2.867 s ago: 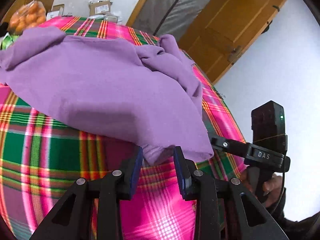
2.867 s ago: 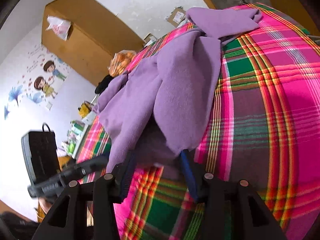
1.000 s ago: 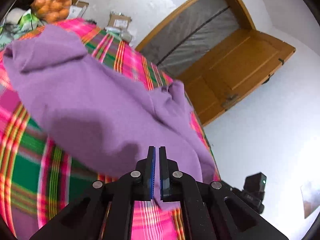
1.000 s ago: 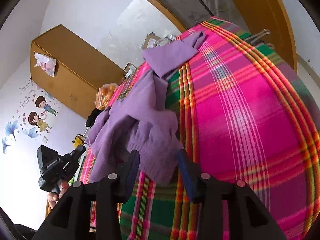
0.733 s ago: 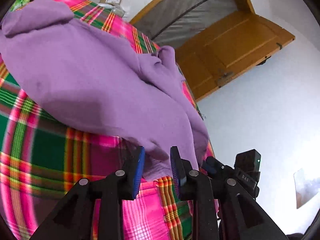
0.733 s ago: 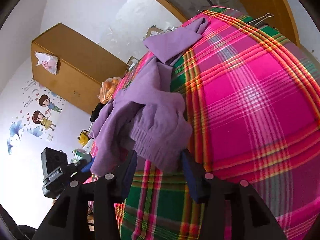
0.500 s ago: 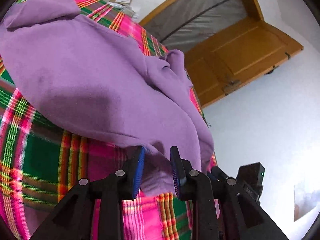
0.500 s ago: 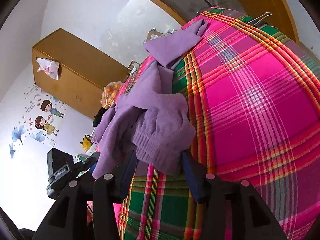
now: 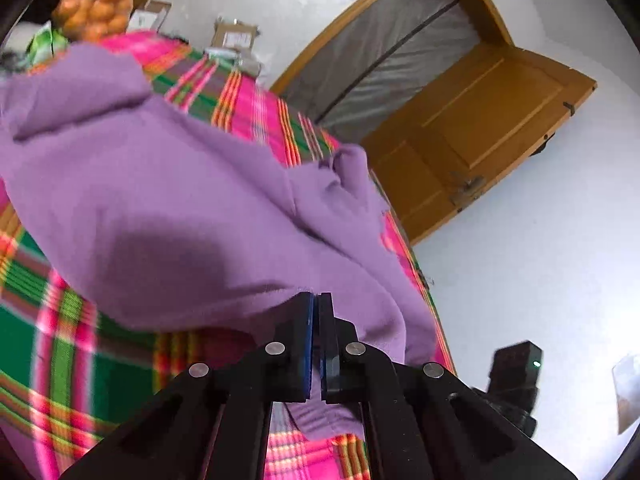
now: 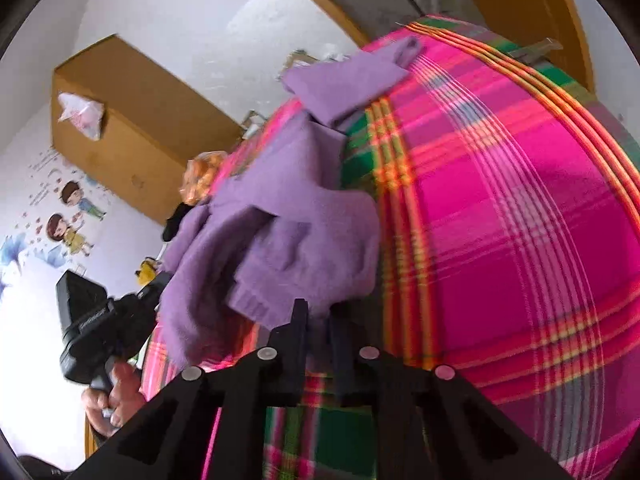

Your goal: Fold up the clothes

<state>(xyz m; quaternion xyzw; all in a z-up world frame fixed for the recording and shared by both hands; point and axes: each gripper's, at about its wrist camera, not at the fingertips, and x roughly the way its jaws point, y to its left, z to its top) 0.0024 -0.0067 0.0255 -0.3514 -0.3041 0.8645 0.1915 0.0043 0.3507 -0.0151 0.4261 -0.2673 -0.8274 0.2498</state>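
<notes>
left hand-held gripper (image 9: pixel 317 304) pinched shut on purple sweater (image 9: pixel 168 216) hem, right hand-held gripper (image 10: pixel 318 312) closing on cuff

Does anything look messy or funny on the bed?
The purple sweater lies bunched and crooked on the plaid cloth, with one sleeve flung far out toward the door side. A fold still has to be made; nothing looks torn or spilled.

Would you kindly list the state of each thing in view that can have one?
Purple sweater: rumpled, unfolded, lying on the plaid cloth.
Left gripper: shut on the sweater's near edge.
Right gripper: jaws closing, sweater's ribbed hem between them.
Wooden door: swung open.
Bag of oranges: lying past the sweater.
</notes>
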